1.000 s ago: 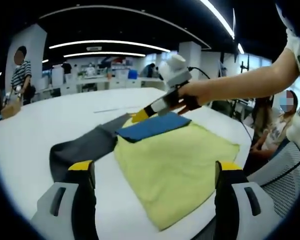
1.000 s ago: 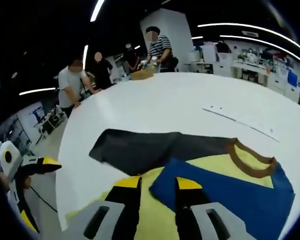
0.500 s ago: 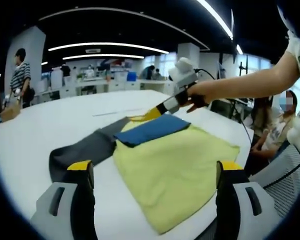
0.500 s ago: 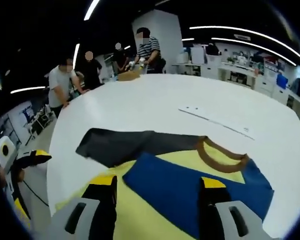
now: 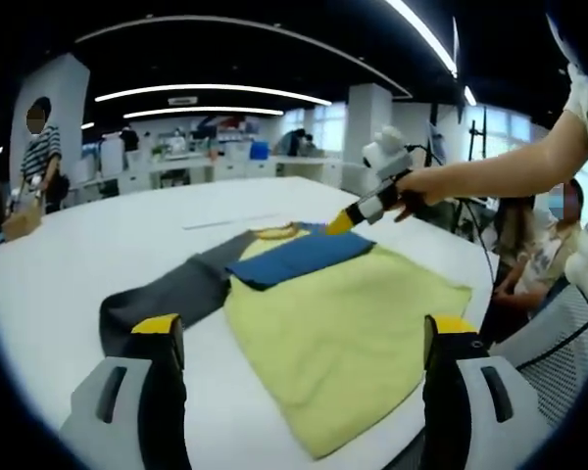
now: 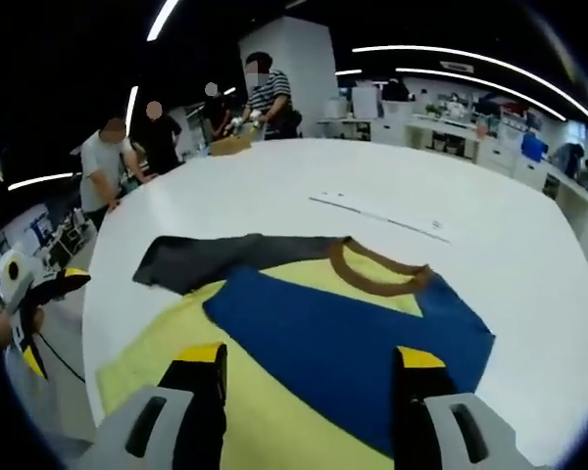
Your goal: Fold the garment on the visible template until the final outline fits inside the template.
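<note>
A yellow shirt (image 5: 343, 338) lies flat on the white table (image 5: 69, 255). Its blue sleeve (image 5: 299, 257) is folded across the chest, and its grey sleeve (image 5: 162, 294) stretches out to the left. The brown collar (image 5: 279, 232) is at the far end. My left gripper (image 5: 304, 333) stands open at the shirt's near hem, holding nothing. A hand holds my right gripper (image 5: 358, 211) just above the shirt's far right shoulder. In the right gripper view, my right gripper (image 6: 309, 362) is open over the blue sleeve (image 6: 343, 333), with the collar (image 6: 377, 264) and grey sleeve (image 6: 225, 259) beyond.
A thin pale strip (image 6: 382, 215) lies on the table past the collar. Several people (image 6: 260, 93) stand at the table's far edge. A seated person (image 5: 549, 245) is close to the right edge. The left gripper (image 6: 39, 294) shows off the table's left side.
My right gripper, nearly shut at the blue sleeve's edge a second ago, has opened, let go of it and pulled back to the right. The sleeve stays folded across the chest. My left gripper has not moved.
</note>
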Tool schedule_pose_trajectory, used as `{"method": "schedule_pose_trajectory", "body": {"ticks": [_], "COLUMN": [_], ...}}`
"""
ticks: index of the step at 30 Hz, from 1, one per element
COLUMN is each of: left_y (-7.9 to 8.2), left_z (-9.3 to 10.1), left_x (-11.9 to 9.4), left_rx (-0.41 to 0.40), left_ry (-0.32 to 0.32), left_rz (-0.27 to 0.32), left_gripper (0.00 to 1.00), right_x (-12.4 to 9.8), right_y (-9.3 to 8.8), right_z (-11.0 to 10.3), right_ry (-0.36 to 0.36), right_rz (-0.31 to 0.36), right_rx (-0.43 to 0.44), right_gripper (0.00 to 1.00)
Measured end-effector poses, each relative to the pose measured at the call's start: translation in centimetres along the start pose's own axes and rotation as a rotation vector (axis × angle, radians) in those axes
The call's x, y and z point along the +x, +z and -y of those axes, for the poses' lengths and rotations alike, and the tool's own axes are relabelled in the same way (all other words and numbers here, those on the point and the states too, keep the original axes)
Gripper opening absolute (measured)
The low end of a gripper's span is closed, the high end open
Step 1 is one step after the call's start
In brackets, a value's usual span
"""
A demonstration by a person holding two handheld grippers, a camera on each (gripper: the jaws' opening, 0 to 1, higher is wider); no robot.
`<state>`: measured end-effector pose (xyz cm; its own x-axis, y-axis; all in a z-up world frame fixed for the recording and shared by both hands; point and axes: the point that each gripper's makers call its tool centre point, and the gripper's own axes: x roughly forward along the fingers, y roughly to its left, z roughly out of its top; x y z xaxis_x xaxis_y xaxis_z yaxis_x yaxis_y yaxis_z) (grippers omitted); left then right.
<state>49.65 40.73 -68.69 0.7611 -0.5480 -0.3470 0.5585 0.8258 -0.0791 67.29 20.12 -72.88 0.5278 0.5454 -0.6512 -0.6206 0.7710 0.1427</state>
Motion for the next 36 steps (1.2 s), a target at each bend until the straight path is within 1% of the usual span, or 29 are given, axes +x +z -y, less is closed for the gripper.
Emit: {"method": "schedule_pose_trajectory", "body": {"ticks": [6,8,13,15,21,23,28,36], "left_y": [0.0,0.1,0.2,0.2,0.2,0.1,-0.1,-0.3], "left_z": [0.0,0.0,0.5,0.6,0.6,0.6,0.3,0.0], "left_x": [0.0,0.1,0.3,0.3,0.3,0.3,0.3,0.1], "left_rx": [-0.009,-0.008,-0.005,-0.005,-0.006,-0.006,-0.005,-0.006], "left_ry": [0.004,0.005,0.001,0.0,0.001,0.0,-0.002,-0.001], "left_rz": [-0.001,0.0,-0.004,-0.005,-0.01,-0.012,-0.012,-0.012], "left_gripper": [0.99,0.99,0.99,0.99,0.99,0.99,0.99,0.98], "right_x": [-1.9,-2.4,-3.3,-3.6,-4.3,-4.4,-4.9,-5.3], "right_y": [-1.4,-1.8,-2.9,-3.2,-4.6,-5.2,-6.3,-7.6], "right_z": [3.1,3.7,4.9,5.2,6.3,6.6,7.4,8.0], "right_ry": [-0.053,-0.058,-0.075,-0.074,-0.08,-0.082,-0.098,-0.117], "right_rz": [-0.003,0.003,-0.008,-0.009,-0.03,-0.04,-0.06,-0.062], "right_rx": [0.021,0.037,0.038,0.048,0.064,0.066,0.057,0.061], "right_gripper": [0.61,0.61,0.59,0.58,0.52,0.5,0.38,0.28]}}
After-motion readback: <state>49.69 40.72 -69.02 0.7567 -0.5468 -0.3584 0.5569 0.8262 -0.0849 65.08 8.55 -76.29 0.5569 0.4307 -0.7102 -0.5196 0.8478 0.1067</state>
